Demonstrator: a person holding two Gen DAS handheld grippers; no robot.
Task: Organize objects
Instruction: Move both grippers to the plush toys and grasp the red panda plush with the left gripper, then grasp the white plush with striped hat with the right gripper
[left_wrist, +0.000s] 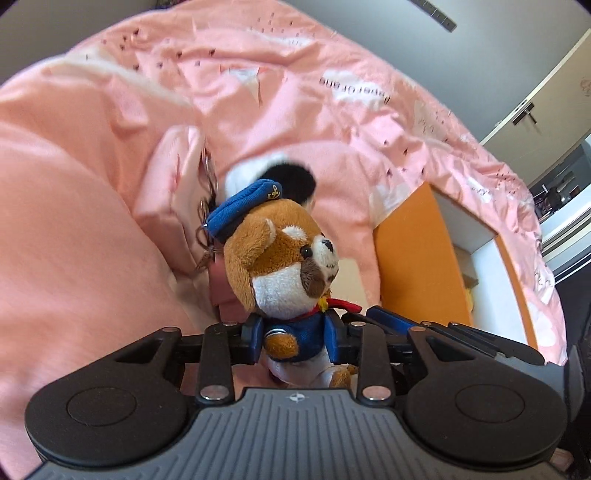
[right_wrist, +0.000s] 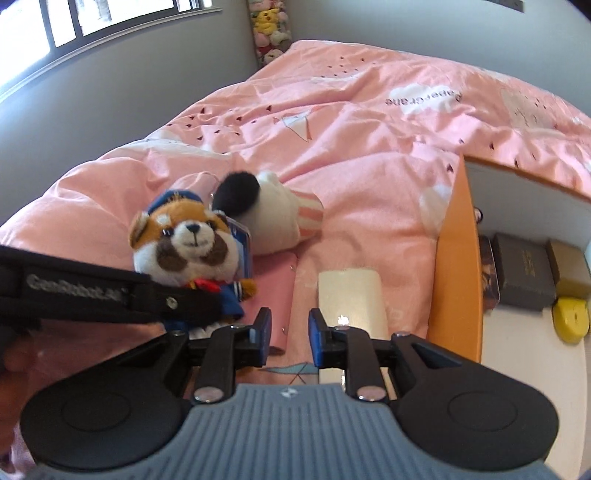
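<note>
A brown and white plush animal (left_wrist: 280, 258) in a blue sailor cap and jacket is held off the pink bedding. My left gripper (left_wrist: 295, 339) is shut on its body, blue pads pressing both sides. In the right wrist view the same plush animal (right_wrist: 184, 247) faces the camera at the left. My right gripper (right_wrist: 290, 332) hovers beside it with a small gap between its pads and nothing in them. Below the right gripper lie a flat pink case (right_wrist: 280, 291) and a white flat box (right_wrist: 351, 291). A white plush with a black ear (right_wrist: 269, 218) lies behind them.
An orange-walled box (right_wrist: 454, 258) stands open at the right on the bed, holding a dark grey box (right_wrist: 524, 273) and a yellow item (right_wrist: 570, 319). A pink pouch with a key ring (left_wrist: 181, 192) lies behind the held toy. Rumpled pink duvet (right_wrist: 369, 147) covers the bed.
</note>
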